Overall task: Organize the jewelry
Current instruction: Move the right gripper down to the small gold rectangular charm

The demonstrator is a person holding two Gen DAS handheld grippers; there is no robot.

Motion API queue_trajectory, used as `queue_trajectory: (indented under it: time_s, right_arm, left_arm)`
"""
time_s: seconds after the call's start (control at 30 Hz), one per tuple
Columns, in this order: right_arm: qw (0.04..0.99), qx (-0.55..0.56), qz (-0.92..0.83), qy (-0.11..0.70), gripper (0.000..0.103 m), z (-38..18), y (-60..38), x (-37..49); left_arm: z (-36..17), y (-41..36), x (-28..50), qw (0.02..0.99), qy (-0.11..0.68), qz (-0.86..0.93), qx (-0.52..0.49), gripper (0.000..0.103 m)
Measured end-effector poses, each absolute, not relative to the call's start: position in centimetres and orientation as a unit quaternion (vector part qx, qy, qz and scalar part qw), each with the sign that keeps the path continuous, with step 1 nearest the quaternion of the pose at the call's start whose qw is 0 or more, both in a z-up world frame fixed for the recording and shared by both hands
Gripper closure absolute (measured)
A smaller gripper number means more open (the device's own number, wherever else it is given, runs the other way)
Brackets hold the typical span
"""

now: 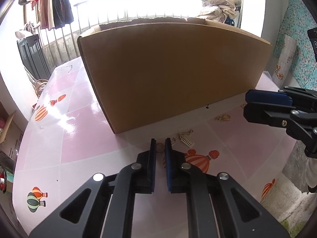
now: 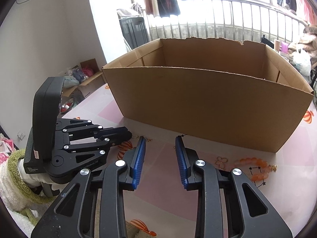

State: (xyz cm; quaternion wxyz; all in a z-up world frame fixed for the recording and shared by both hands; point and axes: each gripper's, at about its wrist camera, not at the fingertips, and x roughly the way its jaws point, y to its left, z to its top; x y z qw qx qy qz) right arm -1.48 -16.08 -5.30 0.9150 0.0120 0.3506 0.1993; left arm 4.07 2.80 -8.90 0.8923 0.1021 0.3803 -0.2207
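The left gripper [image 1: 160,145] points down at the tabletop [image 1: 75,138], which wears a pink checked cloth printed with hot-air balloons. Its jaws are drawn almost together, with a small gold ring-like piece [image 1: 160,150] between their tips; whether the pads truly pinch it cannot be told from this view.

Just past the tips, toward 1 o'clock, lie a gold chain [image 1: 185,133] and a pale ladder-shaped charm [image 1: 186,141]. Farther out at 2 o'clock sits a cluster of gold rings [image 1: 223,118], and a tiny black star [image 1: 207,107] lies close against the foot of the box.

A large open cardboard box [image 1: 174,75] fills the 12 o'clock side of the left wrist view and walls off everything behind it; its near wall stands right beyond the jewelry.

The right gripper [image 2: 160,138] hangs above the tabletop with jaws partly open and nothing between them. In its own view an orange bead bracelet [image 2: 255,167] lies at 3 o'clock, a gold butterfly-shaped wire piece [image 2: 221,162] sits between the bracelet and the right jaw, and a dark star-constellation piece [image 2: 257,175] rests inside the bracelet's loop. The left gripper's black body shows at 9 o'clock there, held by a hand in a fuzzy cream and green sleeve [image 2: 13,170].

Behind the box are a balcony railing [image 2: 237,19], hanging clothes [image 1: 55,4] and a dark cabinet [image 1: 32,57]
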Motion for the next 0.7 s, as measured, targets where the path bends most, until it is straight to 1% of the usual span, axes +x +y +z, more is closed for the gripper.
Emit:
queue_trajectory:
  time_s: [0.03,0.33,0.7]
  right_arm:
    - [0.914,0.009,0.202,0.351,0.074,-5.3,-15.9,-1.4]
    - [0.9,-0.022,0.238,0.363,0.074,-5.7,-14.1,-1.0]
    - [0.876,-0.087,0.268,0.39,0.074,-7.3,-10.9,0.8]
  left_arm:
    - [-8.9,2.9,4.1,0.893,0.381,-0.219,0.101,0.103]
    - [-8.7,4.0,3.9,0.895,0.384,-0.215,0.079,0.103]
    - [-8.8,4.3,4.0,0.894,0.386,-0.217,0.061,0.103]
